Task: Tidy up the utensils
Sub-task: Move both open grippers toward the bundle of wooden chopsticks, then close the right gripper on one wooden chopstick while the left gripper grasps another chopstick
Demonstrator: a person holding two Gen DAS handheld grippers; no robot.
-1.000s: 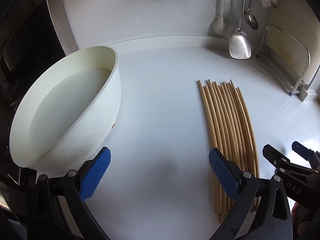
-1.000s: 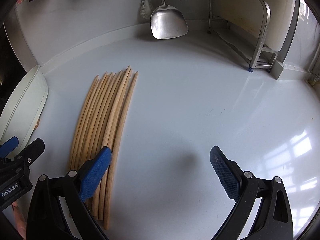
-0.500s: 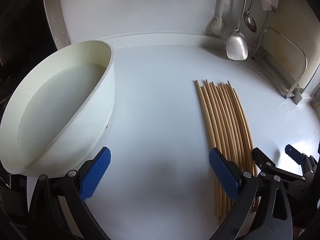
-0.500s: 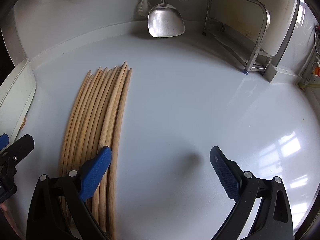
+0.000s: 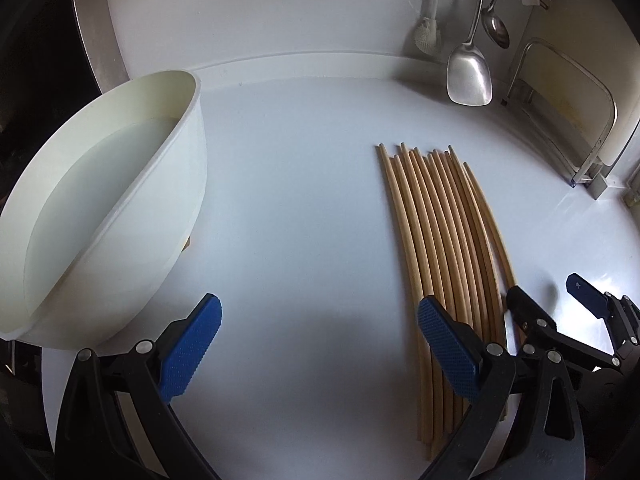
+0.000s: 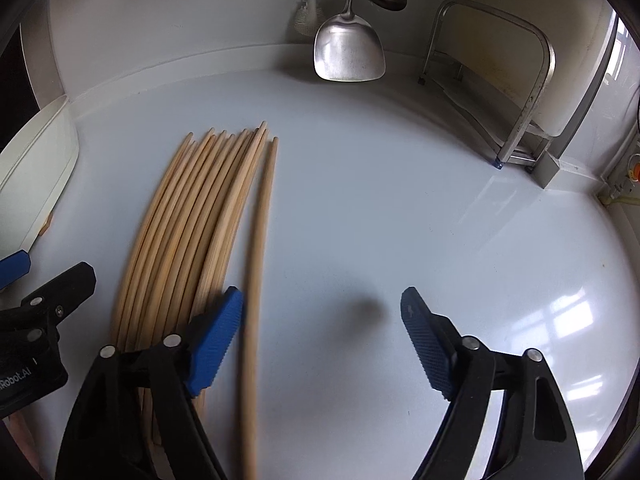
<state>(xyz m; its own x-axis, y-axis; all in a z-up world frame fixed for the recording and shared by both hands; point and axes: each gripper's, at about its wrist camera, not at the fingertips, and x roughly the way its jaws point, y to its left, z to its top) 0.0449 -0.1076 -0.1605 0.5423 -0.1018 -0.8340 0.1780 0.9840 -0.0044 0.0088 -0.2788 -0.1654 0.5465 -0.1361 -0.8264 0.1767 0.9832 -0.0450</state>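
chopsticks: about eleven; left gripper jaws open, right gripper jaws closing, empty.

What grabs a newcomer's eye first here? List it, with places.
The row of long wooden chopsticks lying mid-counter, one stick set apart between the closing pads of the right claw. Then the big white bowl at the left, and the steel spatula hanging at the back wall.

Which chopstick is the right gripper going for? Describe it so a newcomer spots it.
On the white counter lies a row of wooden chopsticks. The single chopstick at its right edge lies apart from the rest, between the closing jaws of the right gripper.
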